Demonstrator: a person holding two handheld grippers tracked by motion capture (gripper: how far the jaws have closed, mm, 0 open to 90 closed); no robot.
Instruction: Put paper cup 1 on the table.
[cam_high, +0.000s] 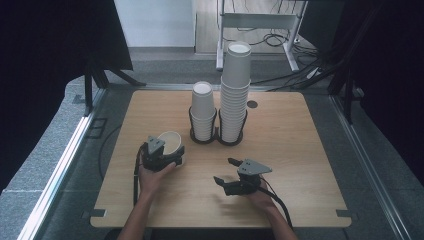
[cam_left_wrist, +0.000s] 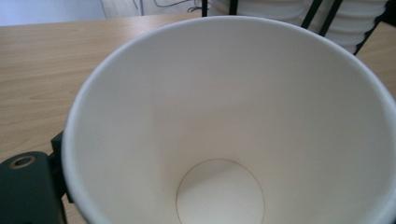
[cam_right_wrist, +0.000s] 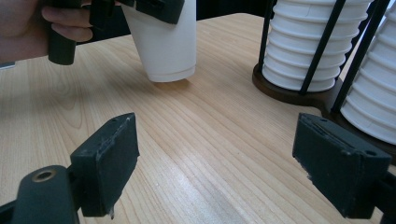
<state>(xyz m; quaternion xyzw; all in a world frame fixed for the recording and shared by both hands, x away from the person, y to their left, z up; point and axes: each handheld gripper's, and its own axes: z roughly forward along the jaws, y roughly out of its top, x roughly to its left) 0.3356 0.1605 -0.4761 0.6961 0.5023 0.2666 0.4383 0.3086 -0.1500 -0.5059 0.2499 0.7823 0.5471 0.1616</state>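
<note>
A grey floor (cam_high: 45, 150) with dark curtains on both sides surrounds my wooden tabletop (cam_high: 290, 145), and a white frame (cam_high: 260, 22) stands beyond its far edge with cables trailing on the ground. On the tabletop's far middle sits a black rack (cam_high: 216, 136) with two stacks of white cups: the tall stack (cam_high: 235, 95) on the right, the short stack (cam_high: 203, 111) on the left, just beside each other.

My left claw (cam_high: 167, 155) grips a single cup (cam_high: 171, 142) by its wall, just near the rack's left side and nearer to me. My right claw (cam_high: 225, 172) hangs open and empty over bare wood, well apart from the cup.

The high view shows the cup's mouth turned up and slightly toward me. My left gripper view looks straight into the cup (cam_left_wrist: 224, 121), down to its round bottom, with the rack's bars behind the rim. My right gripper view shows what the others do not: the cup (cam_right_wrist: 163, 42) is tilted, its base just above the wood or barely touching it, I cannot tell which, and my fingers (cam_right_wrist: 65, 23) wrap the left claw's handle.
</note>
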